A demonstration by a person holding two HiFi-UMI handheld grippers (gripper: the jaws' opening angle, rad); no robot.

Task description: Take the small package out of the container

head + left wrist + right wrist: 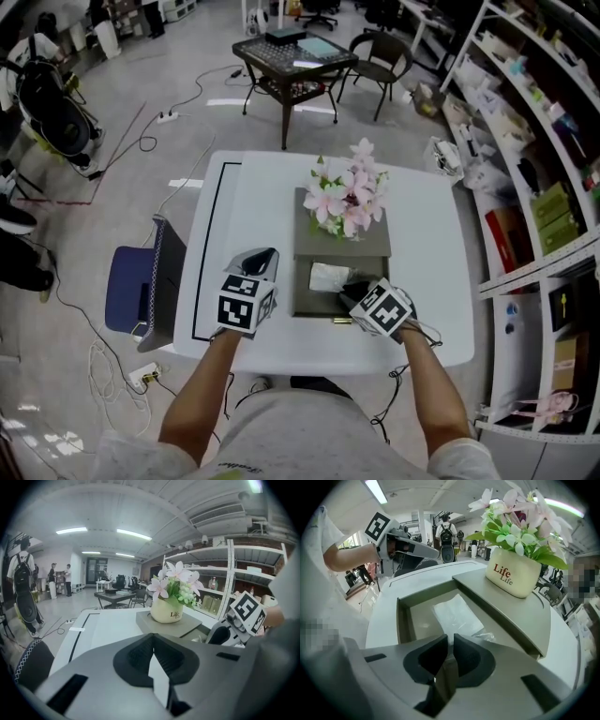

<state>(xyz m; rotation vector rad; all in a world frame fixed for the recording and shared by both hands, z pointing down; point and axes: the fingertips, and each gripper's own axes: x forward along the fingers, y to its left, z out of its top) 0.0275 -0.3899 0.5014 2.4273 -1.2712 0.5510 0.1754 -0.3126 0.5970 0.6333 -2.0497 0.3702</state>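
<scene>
A small white plastic package [328, 277] [454, 613] lies flat in the open near part of a grey-green container [300, 305] [404, 620] on the white table [422, 281]. My right gripper [353, 292] [451, 641] reaches in over the container's near edge. Its jaws stand almost together, pinching the package's near edge. My left gripper [265, 255] [152, 641] hovers over the table left of the container, shut and with nothing in it. The container's lid [342, 242] covers the far part and carries a flower pot [511, 571] [169, 611].
A blue and grey chair [141, 286] stands against the table's left side. Shelving [534, 169] runs along the right. A dark table with chairs [291, 56] stands farther off. Cables and a power strip [145, 375] lie on the floor at left.
</scene>
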